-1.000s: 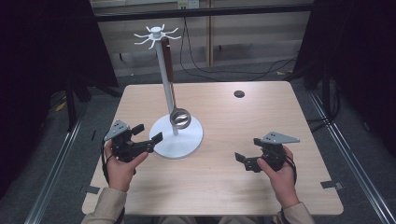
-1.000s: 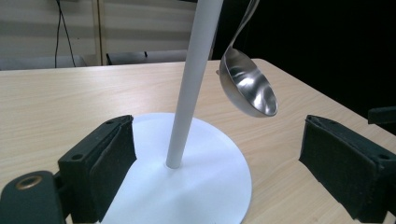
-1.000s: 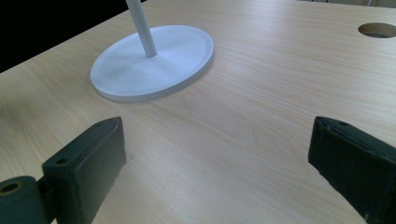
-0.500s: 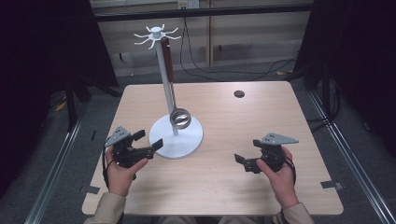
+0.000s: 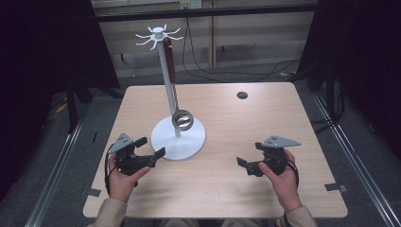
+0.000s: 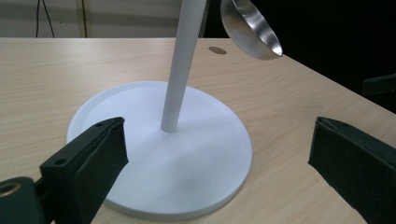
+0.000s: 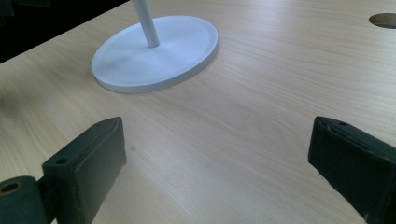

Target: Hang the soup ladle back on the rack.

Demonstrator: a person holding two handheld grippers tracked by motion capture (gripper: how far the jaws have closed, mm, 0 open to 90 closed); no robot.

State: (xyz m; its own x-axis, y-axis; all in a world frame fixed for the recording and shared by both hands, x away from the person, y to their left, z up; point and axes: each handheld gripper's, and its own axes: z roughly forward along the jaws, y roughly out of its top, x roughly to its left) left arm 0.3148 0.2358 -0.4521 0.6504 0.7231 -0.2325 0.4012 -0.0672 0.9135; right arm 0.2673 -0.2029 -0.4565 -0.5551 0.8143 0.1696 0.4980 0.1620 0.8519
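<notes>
From my left tool's view the white stand's pole [image 6: 180, 65] runs off the top edge, and so does the steel ladle bowl [image 6: 250, 28] with its handle. The small dark disc [image 5: 242, 95] far across the tabletop [image 5: 283, 137] is too small to identify.

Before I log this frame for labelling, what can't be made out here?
- Ladle handle: high view, mostly hidden behind the stand's pole; left gripper view cuts it off at the top edge.
- Hook it hangs from: too small in the high view.
- Dark disc near the table's far edge: too small to identify.
</notes>
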